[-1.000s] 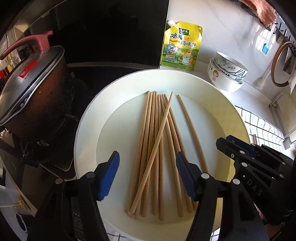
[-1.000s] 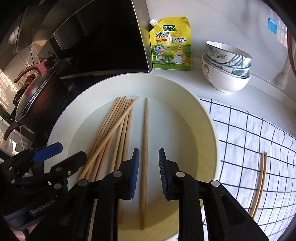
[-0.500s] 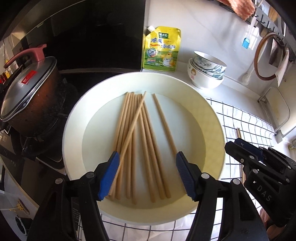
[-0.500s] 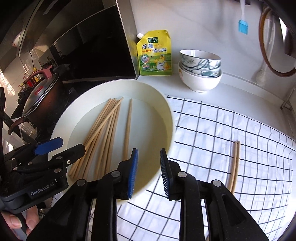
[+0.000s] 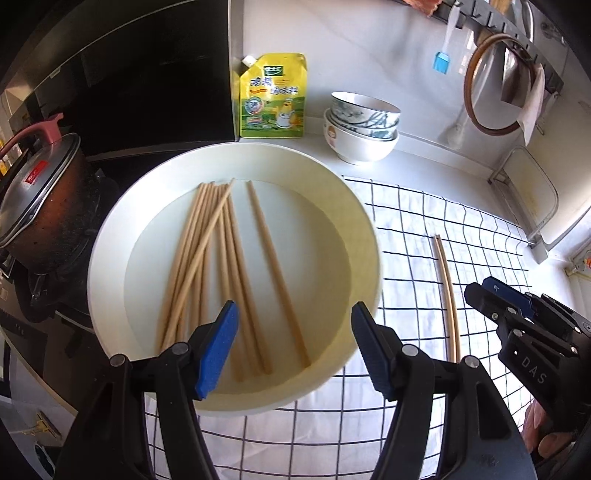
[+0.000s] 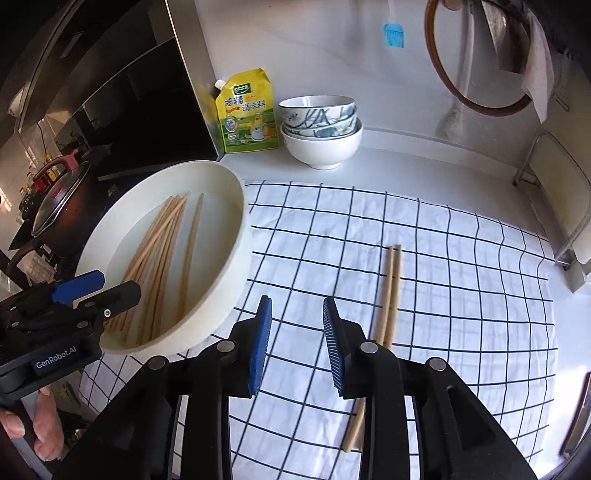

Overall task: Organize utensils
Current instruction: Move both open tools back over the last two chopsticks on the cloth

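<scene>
Several wooden chopsticks point(image 5: 221, 258) lie in a wide white bowl point(image 5: 354, 221); they also show in the right wrist view point(image 6: 159, 254) inside the bowl point(image 6: 236, 229). A pair of chopsticks point(image 6: 388, 295) lies on the checked cloth point(image 6: 461, 288); the pair also shows in the left wrist view point(image 5: 447, 288). My left gripper point(image 5: 293, 332) is open and empty above the bowl's near rim. My right gripper point(image 6: 297, 325) is open and empty above the cloth, just left of the pair.
A yellow seasoning pouch point(image 5: 273, 98) and stacked bowls point(image 5: 362, 125) stand at the back wall. A lidded pot point(image 5: 37, 192) sits on the stove at left. A metal rack point(image 6: 561, 206) stands at right. A blue brush point(image 6: 393, 35) hangs on the wall.
Both grippers have pulled back and moved right. The right gripper left the bowl and is now over the cloth by the chopstick pair. The chopsticks have not moved.
</scene>
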